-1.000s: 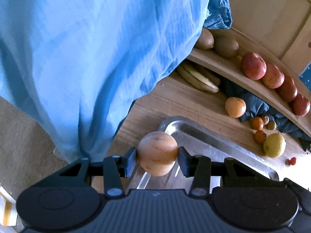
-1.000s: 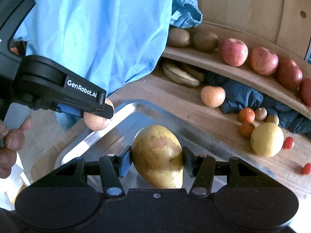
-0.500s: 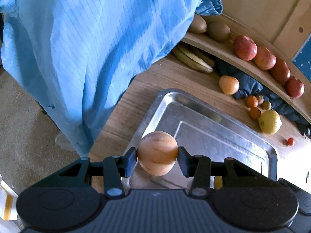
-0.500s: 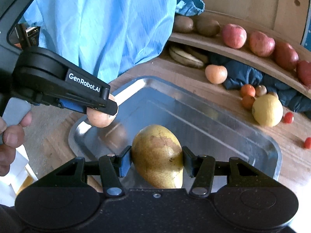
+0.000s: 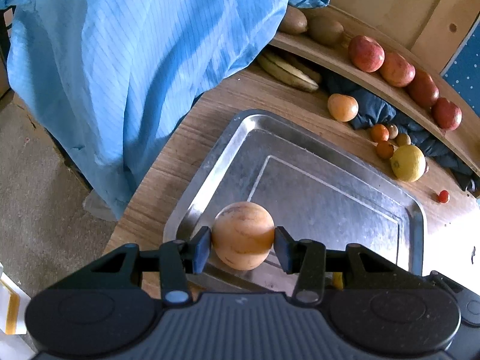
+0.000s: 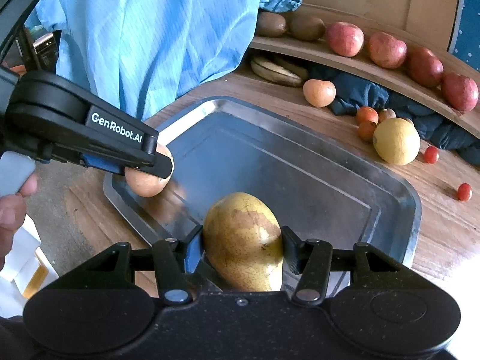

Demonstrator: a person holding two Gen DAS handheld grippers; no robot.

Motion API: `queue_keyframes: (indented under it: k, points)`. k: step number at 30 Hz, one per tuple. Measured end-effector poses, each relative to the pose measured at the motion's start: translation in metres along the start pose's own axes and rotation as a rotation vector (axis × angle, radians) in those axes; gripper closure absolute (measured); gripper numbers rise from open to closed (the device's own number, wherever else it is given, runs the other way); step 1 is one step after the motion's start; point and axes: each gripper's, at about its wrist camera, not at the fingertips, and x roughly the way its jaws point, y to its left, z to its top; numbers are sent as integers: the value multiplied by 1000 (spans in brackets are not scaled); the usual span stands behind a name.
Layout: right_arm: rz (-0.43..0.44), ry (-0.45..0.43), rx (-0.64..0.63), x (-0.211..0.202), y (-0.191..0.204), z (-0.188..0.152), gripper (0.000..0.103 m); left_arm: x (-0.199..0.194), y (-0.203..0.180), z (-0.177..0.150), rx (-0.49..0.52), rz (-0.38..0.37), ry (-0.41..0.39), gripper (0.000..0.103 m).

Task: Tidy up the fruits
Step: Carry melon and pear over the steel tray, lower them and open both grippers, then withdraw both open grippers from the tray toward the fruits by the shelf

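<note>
**Over the tray, both claws loaded**

Over the metal tray point(image 6: 390, 210), left gripper point(image 5: 243, 238) pinches a round orange fruit point(image 5: 243, 235) near the tray's left corner; right gripper point(image 6: 241, 247) clamps a mottled pear point(image 6: 244, 240) above the near edge. Best, I'd say: lower each till fruit touches metal, w/ space between, then spread the jaws slowly so nothing rolls.

Count, approx: 4 red apples point(image 6: 387, 49) and 2 kiwis point(image 6: 271, 24) on the shelf; on the table, bananas, 1 peach-coloured fruit point(image 6: 319, 92), 1 lemon point(image 6: 396, 141), 2 cherry tomatoes point(image 6: 431, 154).
</note>
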Motion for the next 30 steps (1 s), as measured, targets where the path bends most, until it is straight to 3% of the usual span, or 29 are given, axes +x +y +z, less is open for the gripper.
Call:
queue_keyframes:
  k: [9,14,22,30]
  points:
    - [1,9,20,-4,-5,-10,47,-3,-5,-8,12,20,3,52]
    - [1,-7,21,-9,-5,-13,46,-3,-6,-13,0,27,18,42]
    - [10,-23,27,-22,-8,-21,27,-15,-8,-19,9,44,-6,15]
    - [9,-51,32,-41,-14,-29,10,-30,-2,-24,31,66,-2,2]
